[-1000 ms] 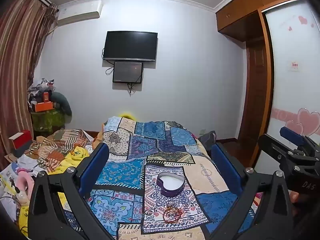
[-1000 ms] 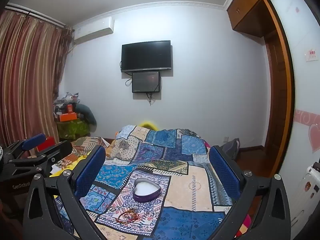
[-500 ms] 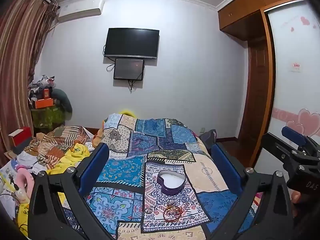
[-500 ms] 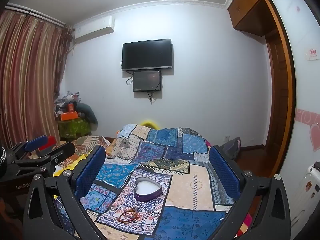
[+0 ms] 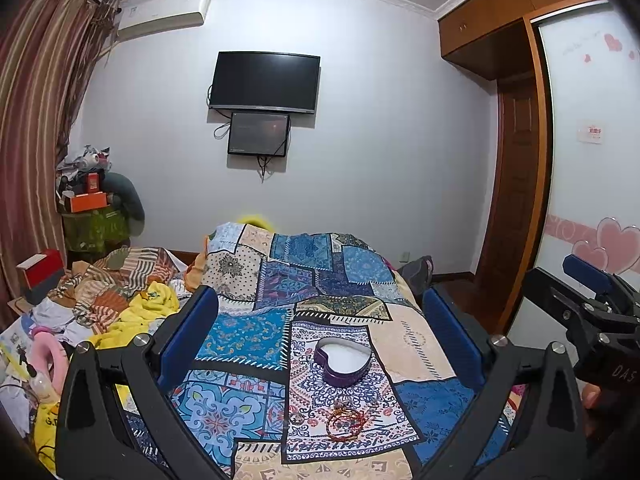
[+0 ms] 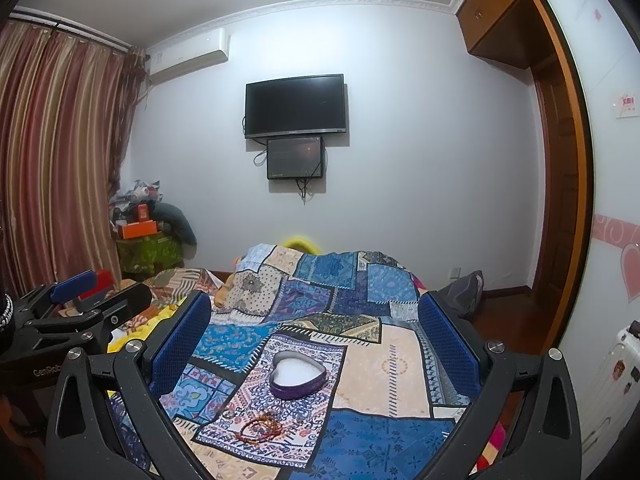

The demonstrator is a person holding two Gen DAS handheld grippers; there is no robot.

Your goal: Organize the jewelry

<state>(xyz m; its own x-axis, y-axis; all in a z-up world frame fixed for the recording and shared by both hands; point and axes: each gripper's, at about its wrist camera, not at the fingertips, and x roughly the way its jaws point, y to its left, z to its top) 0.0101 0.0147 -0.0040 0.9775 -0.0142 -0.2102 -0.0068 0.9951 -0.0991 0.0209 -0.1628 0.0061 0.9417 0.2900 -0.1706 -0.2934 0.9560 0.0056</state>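
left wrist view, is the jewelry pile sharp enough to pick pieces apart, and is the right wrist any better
Left wrist view: the tangle of red and gold bead bracelets on the patchwork quilt is small and soft, strands merging; the purple heart-shaped tin reads clearly. Right wrist view: no better, the bracelets sit smaller. Both views bend the walls with fisheye and darken at the corners.

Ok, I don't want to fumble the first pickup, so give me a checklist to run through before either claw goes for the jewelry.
1. Heart-shaped box open, white lining showing: ok.
2. Box interior free of items: ok.
3. Beaded bracelets lying loose on the patchwork quilt, nearer the cameras than the box: ok.
4. Left claw open, nothing held: ok.
5. Right claw open, nothing held: ok.
6. Bracelets and small pieces beside them separate or tangled: cannot tell.
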